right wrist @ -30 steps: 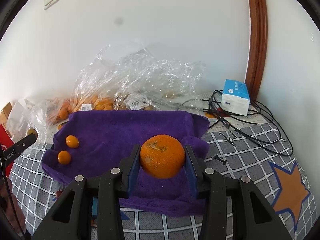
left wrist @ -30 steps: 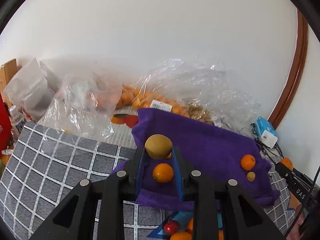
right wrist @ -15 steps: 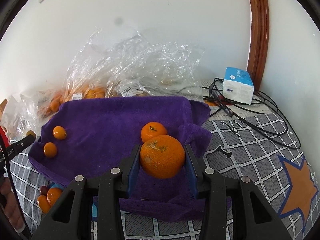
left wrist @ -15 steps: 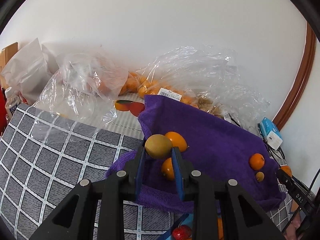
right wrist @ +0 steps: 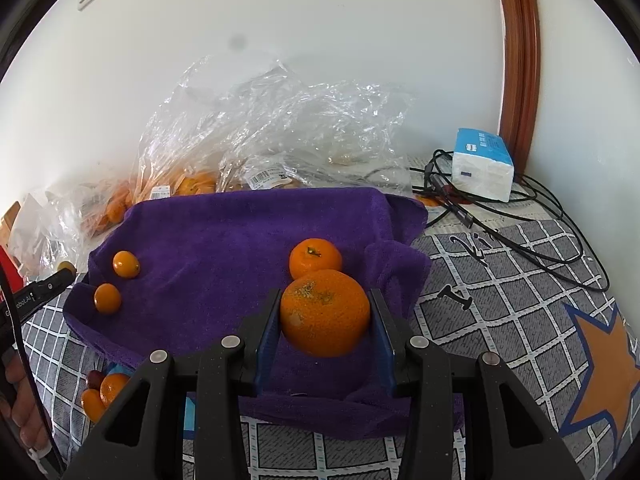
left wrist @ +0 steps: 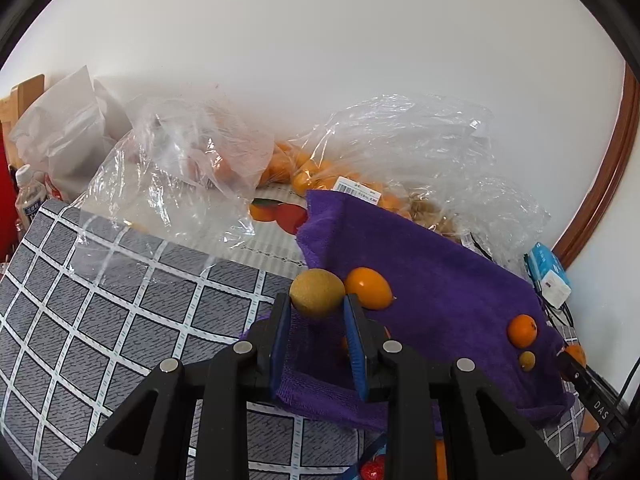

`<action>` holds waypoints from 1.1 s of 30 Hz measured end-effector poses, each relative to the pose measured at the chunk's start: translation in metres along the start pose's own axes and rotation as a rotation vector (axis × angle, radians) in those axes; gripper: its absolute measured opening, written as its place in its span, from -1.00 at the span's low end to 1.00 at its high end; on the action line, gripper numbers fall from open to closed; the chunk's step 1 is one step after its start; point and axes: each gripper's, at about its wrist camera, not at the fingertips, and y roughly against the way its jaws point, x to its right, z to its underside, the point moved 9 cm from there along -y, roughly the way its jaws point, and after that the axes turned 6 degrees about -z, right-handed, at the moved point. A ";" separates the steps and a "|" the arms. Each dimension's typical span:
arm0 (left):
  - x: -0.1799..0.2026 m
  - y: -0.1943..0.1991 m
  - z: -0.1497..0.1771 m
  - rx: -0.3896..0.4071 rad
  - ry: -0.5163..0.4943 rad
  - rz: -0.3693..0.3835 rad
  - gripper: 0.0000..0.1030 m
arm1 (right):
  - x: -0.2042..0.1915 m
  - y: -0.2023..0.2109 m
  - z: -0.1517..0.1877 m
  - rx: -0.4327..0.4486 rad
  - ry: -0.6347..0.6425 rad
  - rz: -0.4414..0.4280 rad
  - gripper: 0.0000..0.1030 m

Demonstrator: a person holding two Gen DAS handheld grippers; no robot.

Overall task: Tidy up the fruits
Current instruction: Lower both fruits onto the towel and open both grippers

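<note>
While both tools are hanging over the purple towel, each one is pinching a fruit. The left gripper is clamping a yellow-green round fruit between its blue pads, and it is sitting over the towel's left edge, just beside an oval orange fruit that is lying on the cloth. The right gripper is squeezing a large orange between its pads, over the towel's near right part; a smaller mandarin is lying on the towel directly behind it, and whether the two are touching cannot be told. Two small orange fruits are resting near the towel's left edge in the right wrist view. The towel is lying on a grey cloth with a white grid and an orange star print. Clear plastic bags holding more orange fruit are standing along the far edge against the wall, and they are carrying barcode labels whose text is too small to read. A blue-and-white tissue pack is lying at the far right corner among black cables; its print is illegible. In the left wrist view, the letters "DAS" are showing on a black part at the right.
</note>
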 end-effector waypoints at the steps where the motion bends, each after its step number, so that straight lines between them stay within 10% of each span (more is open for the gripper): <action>1: -0.001 0.000 -0.001 0.002 0.004 0.001 -0.50 | 0.000 0.000 0.001 -0.005 -0.001 -0.005 -0.19; 21: 0.044 -0.001 0.026 -0.117 -0.081 0.195 -0.50 | -0.009 -0.031 0.032 -0.144 0.072 0.040 -0.19; 33: 0.059 -0.006 0.040 -0.142 -0.225 0.107 -0.49 | -0.006 -0.022 0.024 -0.102 0.034 0.031 -0.05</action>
